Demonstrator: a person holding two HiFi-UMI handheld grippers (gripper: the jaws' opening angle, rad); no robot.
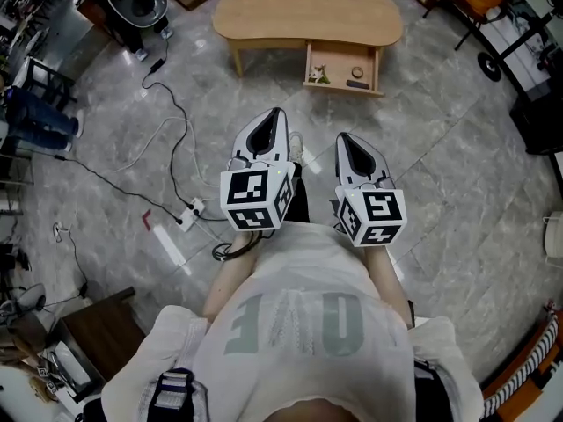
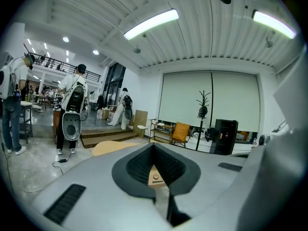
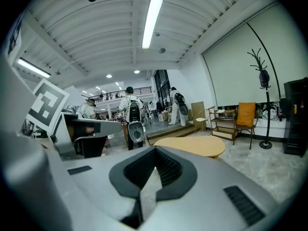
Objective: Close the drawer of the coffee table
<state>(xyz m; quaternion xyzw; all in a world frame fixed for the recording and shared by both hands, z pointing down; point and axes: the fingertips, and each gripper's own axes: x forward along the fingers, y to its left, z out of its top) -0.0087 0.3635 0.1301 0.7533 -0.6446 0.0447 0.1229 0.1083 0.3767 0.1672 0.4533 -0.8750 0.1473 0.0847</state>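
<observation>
Drawer (image 1: 341, 60) stood pulled out from under the oval wooden tabletop (image 1: 308, 11), at the far side of the grey stone floor (image 1: 440, 174). A few small items lay in it, too small to tell. Both tools were held side by side in front of the person, well apart from the drawer and pointing toward it.

The left hand-held gripper (image 1: 276, 112) had its jaws pressed together at the tips, with nothing pinched. In its own view (image 2: 154, 146) the drawer (image 2: 155, 175) showed through the hollow between the dark pads, and the tabletop (image 2: 108, 148) to the left. The right hand-held gripper (image 1: 343, 137) was likewise closed and empty (image 3: 155, 149), with the tabletop (image 3: 197, 146) beyond it. Cables (image 1: 176, 121) and a power strip (image 1: 189, 211) lay on the floor to the left.
</observation>
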